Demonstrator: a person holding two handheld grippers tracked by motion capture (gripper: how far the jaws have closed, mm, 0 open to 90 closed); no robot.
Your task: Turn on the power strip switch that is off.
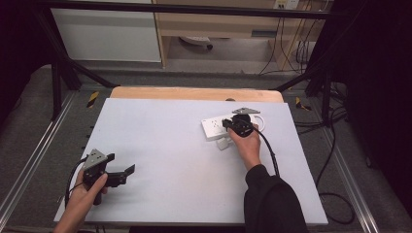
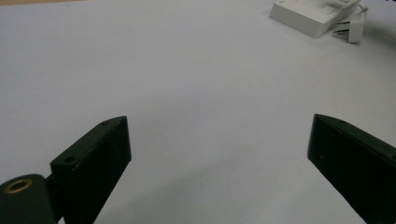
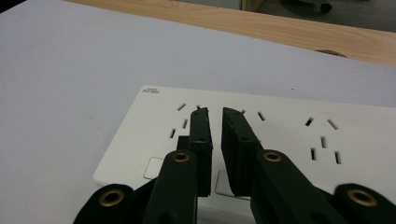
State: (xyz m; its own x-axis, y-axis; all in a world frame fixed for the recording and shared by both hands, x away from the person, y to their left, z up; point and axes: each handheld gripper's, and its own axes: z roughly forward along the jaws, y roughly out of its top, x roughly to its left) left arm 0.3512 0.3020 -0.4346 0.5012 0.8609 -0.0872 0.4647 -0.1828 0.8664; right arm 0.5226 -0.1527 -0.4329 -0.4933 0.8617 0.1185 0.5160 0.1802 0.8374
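Observation:
A white power strip (image 1: 217, 127) lies flat at the right back of the white board; its socket slots show in the right gripper view (image 3: 289, 126). My right gripper (image 1: 227, 124) hangs just over the strip's top face, its jaws (image 3: 215, 112) shut to a thin slit with nothing between them. A white plug (image 1: 223, 143) lies against the strip's near side, also seen in the left gripper view (image 2: 352, 29) beside the strip (image 2: 310, 16). My left gripper (image 1: 121, 162) rests at the board's front left, open and empty (image 2: 220, 120).
The white board (image 1: 160, 145) covers a wooden table whose edge (image 1: 194, 93) shows at the back. The strip's white cable (image 1: 261, 119) loops behind the right hand. Black frame posts and floor cables (image 1: 335, 145) surround the table.

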